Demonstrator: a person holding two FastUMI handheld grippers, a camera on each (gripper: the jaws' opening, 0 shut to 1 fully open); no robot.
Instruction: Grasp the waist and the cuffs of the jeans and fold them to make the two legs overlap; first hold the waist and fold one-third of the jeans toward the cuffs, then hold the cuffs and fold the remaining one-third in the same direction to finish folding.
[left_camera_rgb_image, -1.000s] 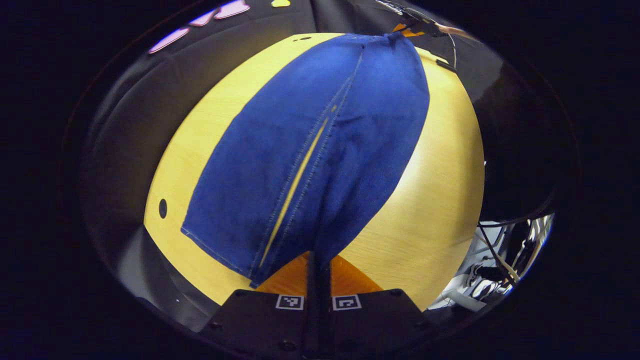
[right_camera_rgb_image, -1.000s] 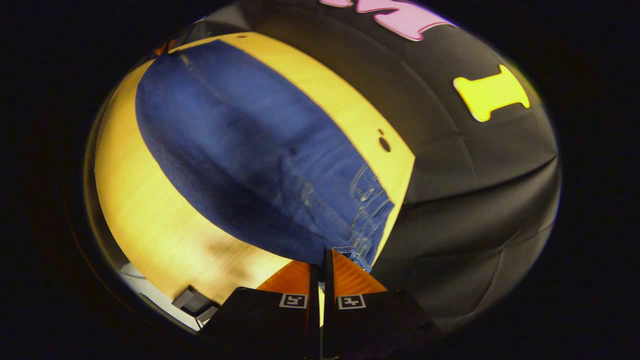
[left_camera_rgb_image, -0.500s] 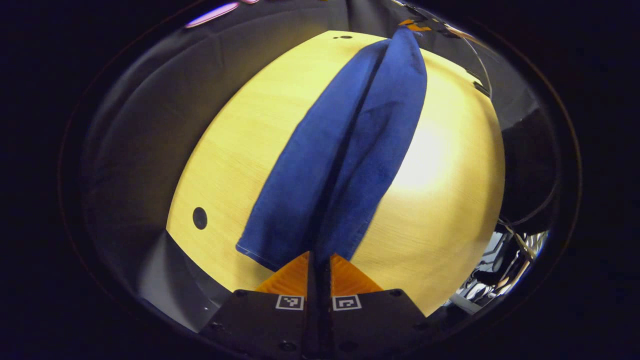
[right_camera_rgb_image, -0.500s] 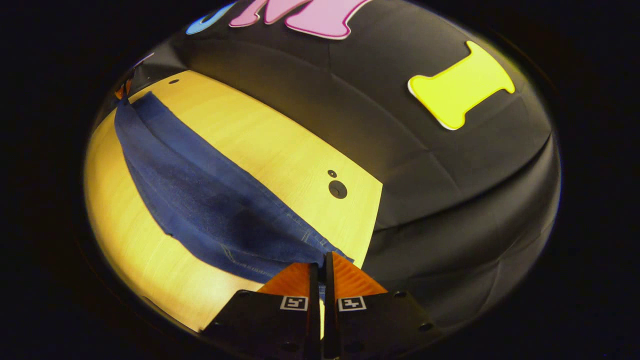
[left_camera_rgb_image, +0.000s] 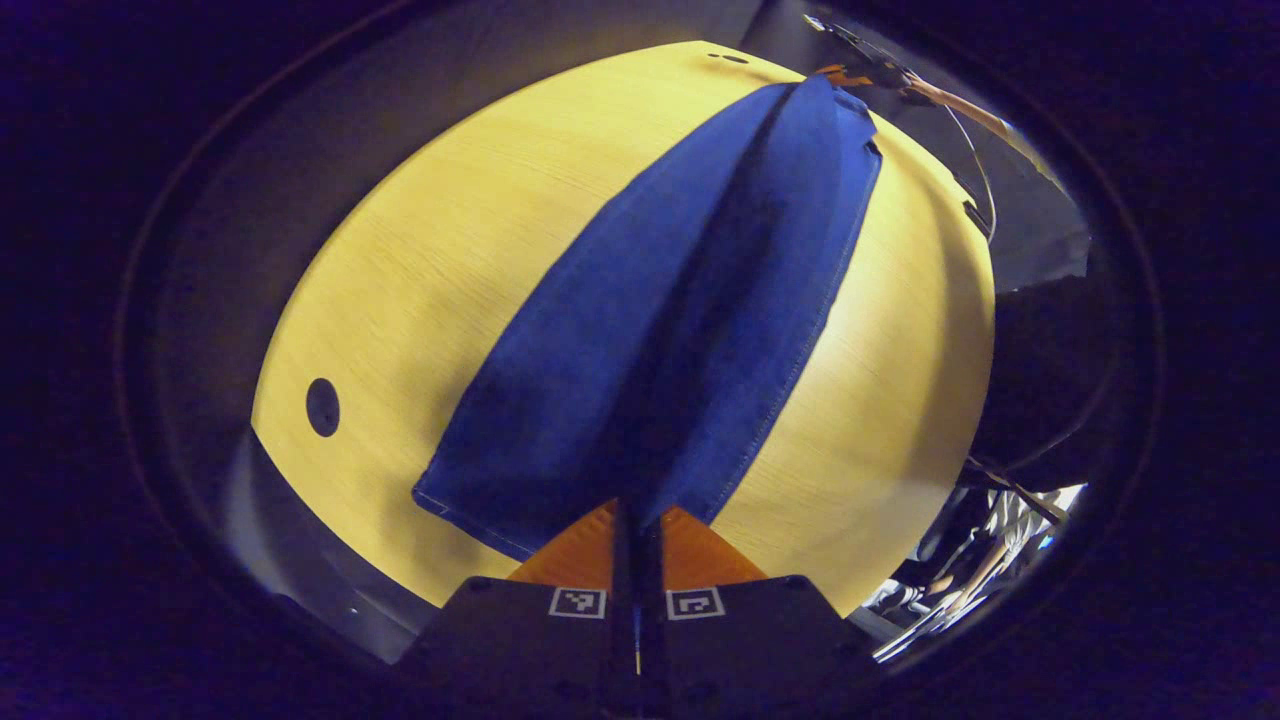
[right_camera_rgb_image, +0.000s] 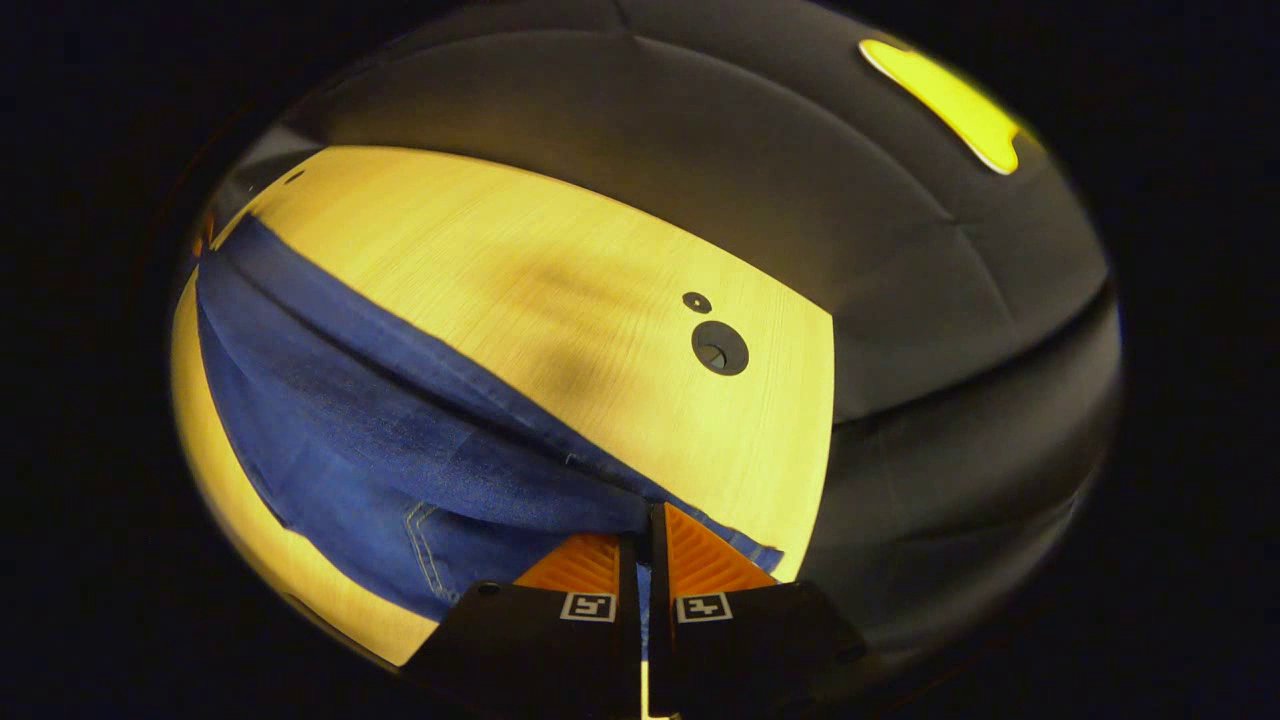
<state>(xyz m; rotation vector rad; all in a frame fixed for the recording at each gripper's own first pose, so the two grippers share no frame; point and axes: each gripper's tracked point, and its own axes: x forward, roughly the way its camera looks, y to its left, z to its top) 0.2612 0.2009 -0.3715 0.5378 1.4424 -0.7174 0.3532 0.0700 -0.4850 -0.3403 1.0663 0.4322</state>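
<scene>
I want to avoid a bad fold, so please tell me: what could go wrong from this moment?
1. Each tool pinches only a small edge: the left tool at the cuffs, the right tool at the waist. The jeans might slip out.
2. The jeans sag in a deep crease between the two tools, so the legs may land creased or misaligned on the table.

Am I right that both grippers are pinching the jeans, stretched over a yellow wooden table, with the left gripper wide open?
Not quite: the left gripper is shut on the jeans, as the left gripper view shows. The rest holds: the right gripper also pinches the denim, stretched over the yellow wooden table.
</scene>
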